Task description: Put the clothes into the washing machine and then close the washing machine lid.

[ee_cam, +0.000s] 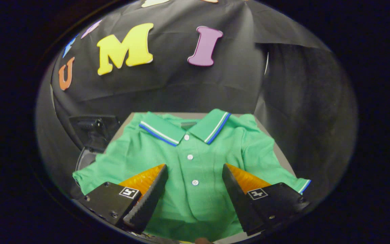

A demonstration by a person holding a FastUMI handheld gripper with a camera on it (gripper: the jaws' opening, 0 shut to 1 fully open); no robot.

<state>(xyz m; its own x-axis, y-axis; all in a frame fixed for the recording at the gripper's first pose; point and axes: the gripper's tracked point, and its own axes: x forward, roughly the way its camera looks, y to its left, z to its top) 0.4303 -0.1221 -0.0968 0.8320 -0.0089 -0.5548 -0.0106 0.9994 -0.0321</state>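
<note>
Right between the spread fingers of the claw (195,183), gripping nothing, the green shirt (195,159) lies flat, so we're at the pickup step I'd say, next move: drop and pinch the fabric.

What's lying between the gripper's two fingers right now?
In the gripper view, the open gripper has the green polo shirt's buttoned front placket lying between its fingers, including the lowest white button.

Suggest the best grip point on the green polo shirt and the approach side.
Probably the button strip of the polo shirt, near the lower button. The shirt lies flat, front up, collar away from the tool, so nothing sticks up; come straight down from above and pinch up a fold. The tool is open, fingers either side of that strip, already lined up.
</note>
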